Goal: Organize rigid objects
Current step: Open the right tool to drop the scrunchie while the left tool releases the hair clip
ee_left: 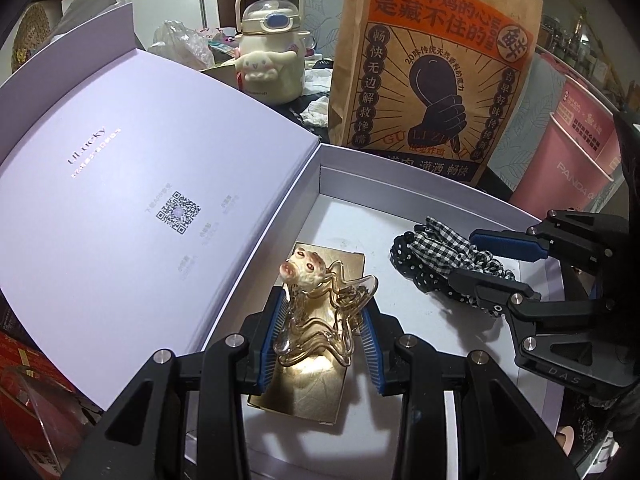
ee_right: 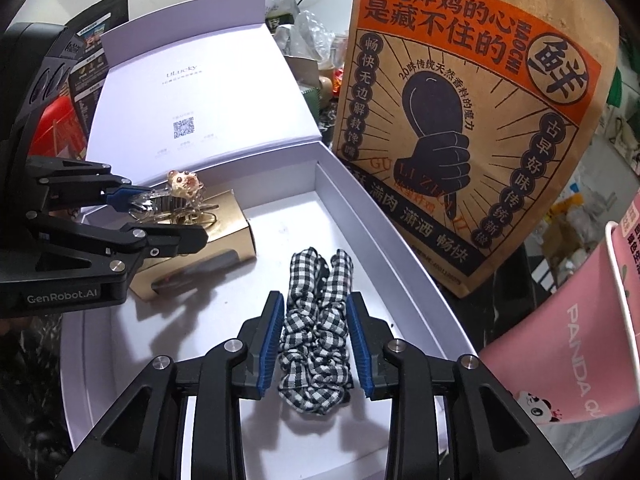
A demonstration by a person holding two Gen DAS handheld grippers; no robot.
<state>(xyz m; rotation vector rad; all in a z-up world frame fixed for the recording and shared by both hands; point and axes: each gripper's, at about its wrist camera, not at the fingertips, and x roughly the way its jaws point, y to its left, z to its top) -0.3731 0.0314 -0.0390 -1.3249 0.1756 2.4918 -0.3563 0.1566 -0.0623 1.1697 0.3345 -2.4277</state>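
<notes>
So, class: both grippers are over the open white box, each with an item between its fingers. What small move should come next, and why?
Probably spread the right gripper wider and lift away: the checked scrunchie already lies on the white box floor, its pads barely gripping.

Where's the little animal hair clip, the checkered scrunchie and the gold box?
animal hair clip [ee_left: 316, 320], left wrist view, clear wavy body.
checkered scrunchie [ee_right: 316, 332], right wrist view, middle folds.
gold box [ee_right: 236, 220], right wrist view, top right corner.

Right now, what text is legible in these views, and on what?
"uLucky": inside the box lid; QR code and small print below unreadable.
"GenRobot.AI": left gripper body.
"DAS": right gripper body.
"想吃炸鸡的心是藏不住的", "鲜": paper bag.
"PANDA Q": pink cup, cut off.
Mug text blurred.
</notes>
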